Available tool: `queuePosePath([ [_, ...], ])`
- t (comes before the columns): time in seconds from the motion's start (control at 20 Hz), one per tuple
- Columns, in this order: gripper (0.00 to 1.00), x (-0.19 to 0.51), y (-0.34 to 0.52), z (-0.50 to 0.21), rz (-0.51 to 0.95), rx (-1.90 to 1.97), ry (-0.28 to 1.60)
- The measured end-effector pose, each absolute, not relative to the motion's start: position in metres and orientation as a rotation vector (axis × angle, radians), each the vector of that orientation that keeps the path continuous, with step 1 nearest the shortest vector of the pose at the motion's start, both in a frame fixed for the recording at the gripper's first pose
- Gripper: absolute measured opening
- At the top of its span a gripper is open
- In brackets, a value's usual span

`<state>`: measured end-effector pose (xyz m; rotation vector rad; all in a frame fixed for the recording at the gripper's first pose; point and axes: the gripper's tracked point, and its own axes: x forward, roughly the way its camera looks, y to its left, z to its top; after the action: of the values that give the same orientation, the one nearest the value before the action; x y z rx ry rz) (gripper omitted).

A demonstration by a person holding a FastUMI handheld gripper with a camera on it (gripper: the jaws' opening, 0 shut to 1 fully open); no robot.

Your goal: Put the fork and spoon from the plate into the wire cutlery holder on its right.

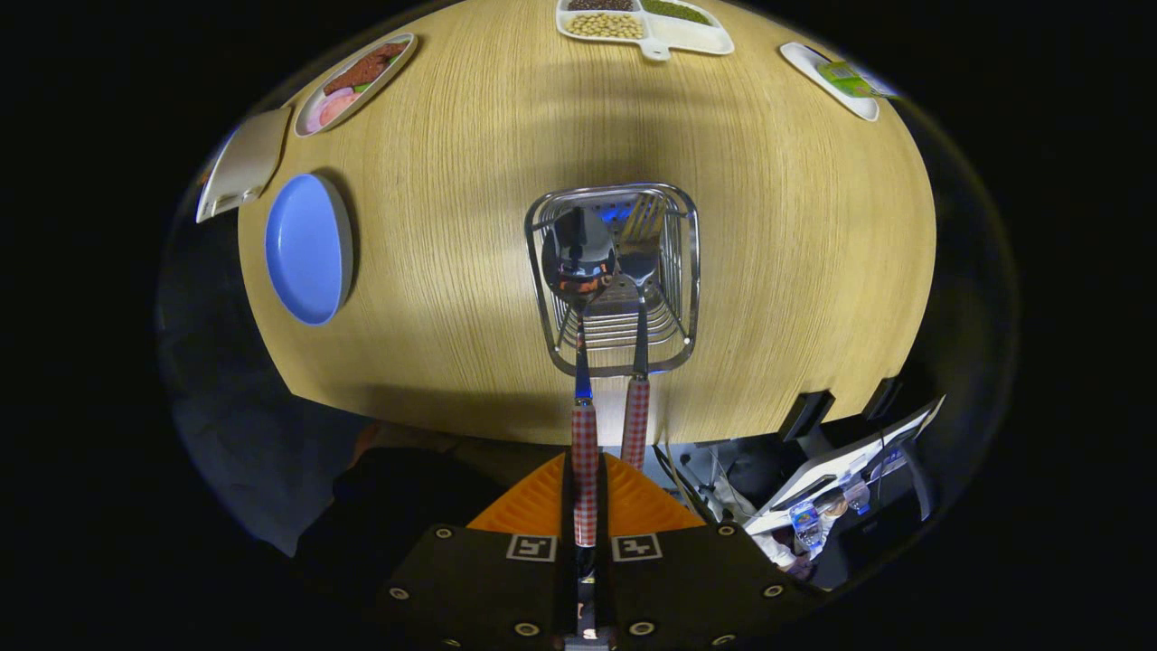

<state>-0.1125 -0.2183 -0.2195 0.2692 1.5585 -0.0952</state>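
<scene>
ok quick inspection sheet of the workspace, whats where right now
surface: round wooden table, bare around the holder
job's things: spoon held by its checked handle, bowl over the wire cutlery holder; fork standing in the holder, checked handle leaning out; blue plate with nothing on it
clutter: tray of meat slices, divided dish of beans, small white dish with a green packet, beige tray
grippers: gripper fingers shut on the spoon handle
cables: nothing seen
surroundings: person's dark clothing below the table edge
</scene>
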Motion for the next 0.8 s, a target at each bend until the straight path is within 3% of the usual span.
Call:
queuePosePath([
  [0.3, 0.08, -0.104, -0.225, -0.213, -0.092, 0.215, 1.661],
  [0.8, 0.17, -0.072, -0.221, -0.187, -0.058, 0.264, 1.559],
])
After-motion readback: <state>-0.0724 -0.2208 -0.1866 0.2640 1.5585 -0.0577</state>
